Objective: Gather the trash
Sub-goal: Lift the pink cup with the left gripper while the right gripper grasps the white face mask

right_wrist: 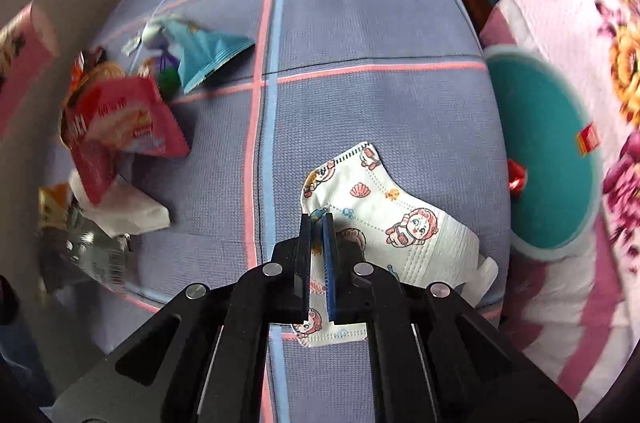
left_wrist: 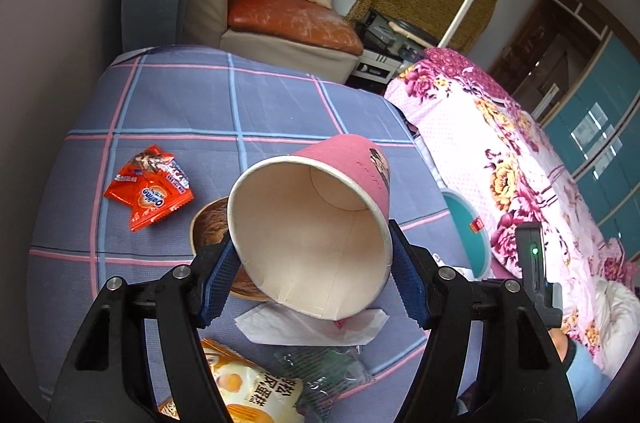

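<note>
My left gripper (left_wrist: pixel 312 263) is shut on a pink paper cup (left_wrist: pixel 320 223), held tilted above the checked blue cloth (left_wrist: pixel 180 103), its white mouth facing the camera. My right gripper (right_wrist: pixel 318 223) is shut on a white face mask (right_wrist: pixel 388 219) printed with cartoons, at the cloth's near right. A teal trash bin (right_wrist: pixel 540 151) stands to the right, between the cloth and a floral quilt; it also shows in the left wrist view (left_wrist: pixel 468 227).
Loose trash lies on the cloth: an orange wrapper (left_wrist: pixel 150 191), a brown lid (left_wrist: pixel 210 227), white tissue (left_wrist: pixel 312 327), a yellow snack bag (left_wrist: pixel 248 391), a red snack bag (right_wrist: pixel 120 127), a teal wrapper (right_wrist: pixel 208 51). A floral quilt (left_wrist: pixel 500 151) lies right, a sofa (left_wrist: pixel 288 23) behind.
</note>
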Available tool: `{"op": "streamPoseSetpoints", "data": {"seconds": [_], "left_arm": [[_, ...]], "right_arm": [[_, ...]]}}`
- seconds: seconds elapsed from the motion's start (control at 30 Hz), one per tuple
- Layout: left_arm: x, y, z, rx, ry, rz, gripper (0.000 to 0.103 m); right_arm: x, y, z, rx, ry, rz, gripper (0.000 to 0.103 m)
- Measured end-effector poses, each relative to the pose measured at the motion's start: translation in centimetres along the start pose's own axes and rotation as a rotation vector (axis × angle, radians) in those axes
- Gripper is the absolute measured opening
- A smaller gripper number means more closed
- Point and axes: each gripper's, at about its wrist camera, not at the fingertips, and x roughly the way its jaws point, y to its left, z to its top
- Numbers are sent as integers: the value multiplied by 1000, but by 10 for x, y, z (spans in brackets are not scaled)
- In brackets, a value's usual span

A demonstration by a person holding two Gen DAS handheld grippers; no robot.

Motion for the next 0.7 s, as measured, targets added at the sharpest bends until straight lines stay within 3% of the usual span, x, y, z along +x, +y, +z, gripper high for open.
{"op": "streamPoseSetpoints", "data": {"seconds": [0.47,0.6,0.67,0.7], "left_arm": [[4,-38,0,66,5,-41,70],[7,-43,-4,74,15,-48,70],[9,-42,-5,73,18,-49,70],[9,-41,-6,69,19,-50,70]], "right_arm": [[-56,-8,3,32,-99,157,4],[-47,-2,2,8,-56,112,9],[-36,3,1,-29,-36,55,42],[-32,5,0,-45,-41,33,69]]}}
